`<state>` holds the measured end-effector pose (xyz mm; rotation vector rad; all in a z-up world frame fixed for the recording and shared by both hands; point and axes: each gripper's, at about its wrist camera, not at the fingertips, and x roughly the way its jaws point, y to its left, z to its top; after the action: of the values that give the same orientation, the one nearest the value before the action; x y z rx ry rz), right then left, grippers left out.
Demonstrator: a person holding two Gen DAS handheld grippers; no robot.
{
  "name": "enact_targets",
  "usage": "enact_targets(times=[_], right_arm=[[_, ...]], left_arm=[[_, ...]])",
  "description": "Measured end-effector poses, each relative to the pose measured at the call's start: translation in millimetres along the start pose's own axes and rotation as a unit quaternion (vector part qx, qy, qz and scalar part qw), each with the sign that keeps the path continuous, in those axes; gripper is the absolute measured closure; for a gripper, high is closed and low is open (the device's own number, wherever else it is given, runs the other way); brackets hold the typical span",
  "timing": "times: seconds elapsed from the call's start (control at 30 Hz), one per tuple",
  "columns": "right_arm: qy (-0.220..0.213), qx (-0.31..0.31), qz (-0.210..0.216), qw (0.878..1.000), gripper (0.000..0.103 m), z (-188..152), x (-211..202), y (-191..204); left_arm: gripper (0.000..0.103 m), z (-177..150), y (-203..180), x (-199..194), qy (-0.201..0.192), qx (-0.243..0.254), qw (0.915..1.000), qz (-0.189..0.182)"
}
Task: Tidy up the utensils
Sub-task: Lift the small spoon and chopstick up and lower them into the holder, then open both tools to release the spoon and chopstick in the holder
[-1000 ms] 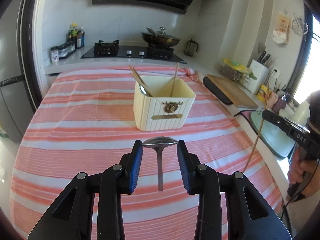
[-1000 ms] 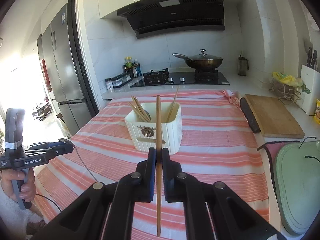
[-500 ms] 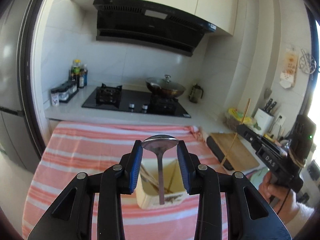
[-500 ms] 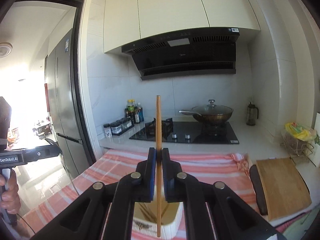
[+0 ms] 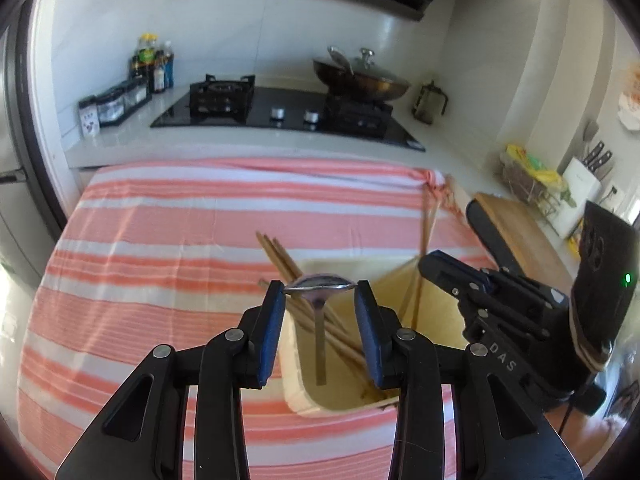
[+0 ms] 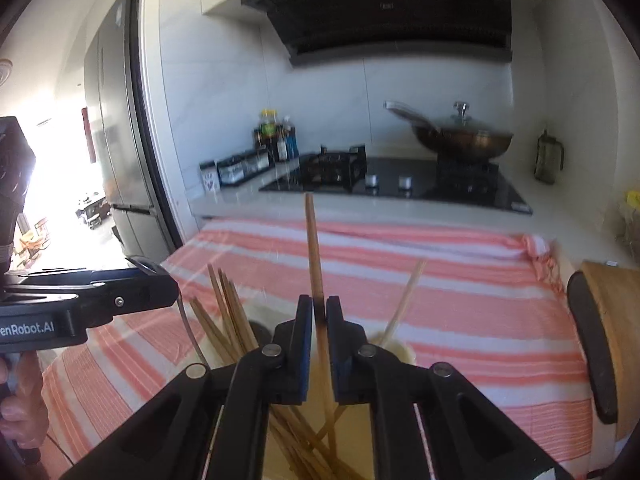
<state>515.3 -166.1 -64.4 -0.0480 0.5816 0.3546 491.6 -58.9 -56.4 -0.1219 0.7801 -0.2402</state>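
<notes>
We've got the left gripper (image 5: 320,294) clamping the spoon (image 5: 320,312), handle down into the holder (image 5: 340,384); right gripper (image 6: 319,320) pinches an upright chopstick (image 6: 314,256) at frame centre.

The cloth (image 5: 168,216) is striped coral-orange and white, and the box (image 5: 304,396) on it is pale cream. The chopsticks (image 5: 280,258) are tan wood, the spoon (image 5: 320,282) shiny silver (its bowl tinged purple), between blue pads (image 5: 272,332) on black fingers
</notes>
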Motion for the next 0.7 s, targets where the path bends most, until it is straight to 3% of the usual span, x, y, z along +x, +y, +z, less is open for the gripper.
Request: enact_targets(times=[0.03, 0.07, 0.1, 0.13, 0.2, 0.27, 0.37, 0.47, 0.7], right_arm=[[0.027, 0.011, 0.012, 1.0, 0.092, -5, 8, -4], [0.046, 0.022, 0.014, 0.999, 0.085, -8, 12, -8], [0.052, 0.03, 0.007, 0.998, 0.07, -10, 10, -11], [0.046, 0.036, 0.004, 0.998, 0.058, -11, 1, -14], [0.03, 0.044, -0.005, 0.999, 0.049, -11, -25, -19], [0.029, 0.046, -0.026, 0.998, 0.044, -10, -53, -20], [0.03, 0.043, -0.06, 0.997, 0.033, -19, -100, -13], [0.026, 0.046, -0.075, 0.996, 0.018, -36, -147, 4], [-0.005, 0.03, -0.133, 0.991, 0.015, -81, -230, 57]], left_arm=[[0.062, -6, 0, 1, 0.006, 0.007, 1.0, 0.003], [0.051, -12, -2, -1, 0.006, 0.014, 0.9999, 0.004], [0.038, -18, -2, -6, 0.003, 0.02, 0.9998, 0.004], [0.032, -24, -2, -14, -0.003, 0.023, 0.9997, 0.006], [0.013, -38, -2, -32, -0.021, 0.022, 0.9994, 0.017], [0.001, -51, -3, -54, -0.042, 0.01, 0.9985, 0.035], [0.001, -77, -11, -90, -0.073, -0.002, 0.9967, 0.036], [0.0, -99, -23, -116, -0.061, -0.001, 0.9969, 0.049], [0.0, -136, -50, -171, -0.085, 0.019, 0.9916, 0.095]])
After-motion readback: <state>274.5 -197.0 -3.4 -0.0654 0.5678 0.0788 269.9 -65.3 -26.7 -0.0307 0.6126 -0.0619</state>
